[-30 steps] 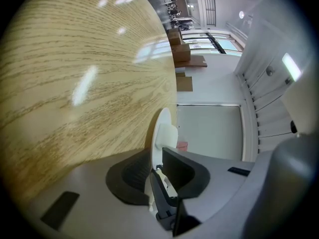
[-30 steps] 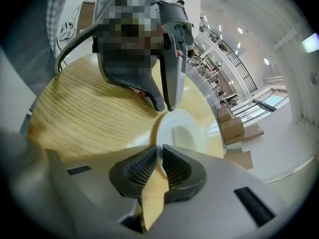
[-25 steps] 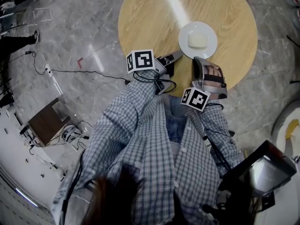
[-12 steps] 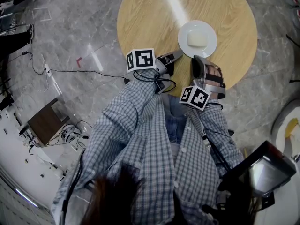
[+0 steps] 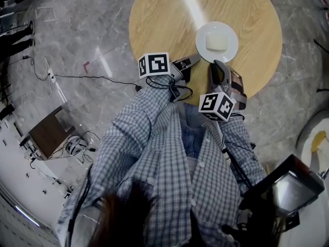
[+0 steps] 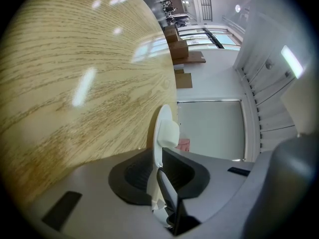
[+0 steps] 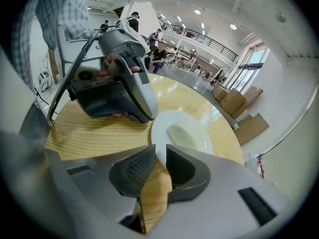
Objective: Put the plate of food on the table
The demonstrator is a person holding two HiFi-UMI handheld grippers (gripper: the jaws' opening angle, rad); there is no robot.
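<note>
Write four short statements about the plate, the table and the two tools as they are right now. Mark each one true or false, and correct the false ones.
1. The plate rests on the round wooden table. True.
2. The plate is empty. False: a pale piece of food lies on it.
3. The left tool has its jaws closed on the plate's rim. True.
4. The right tool has its jaws pressed fully together. False: a narrow gap between them shows the table's wood, and the plate's rim sits just at their tips.
</note>
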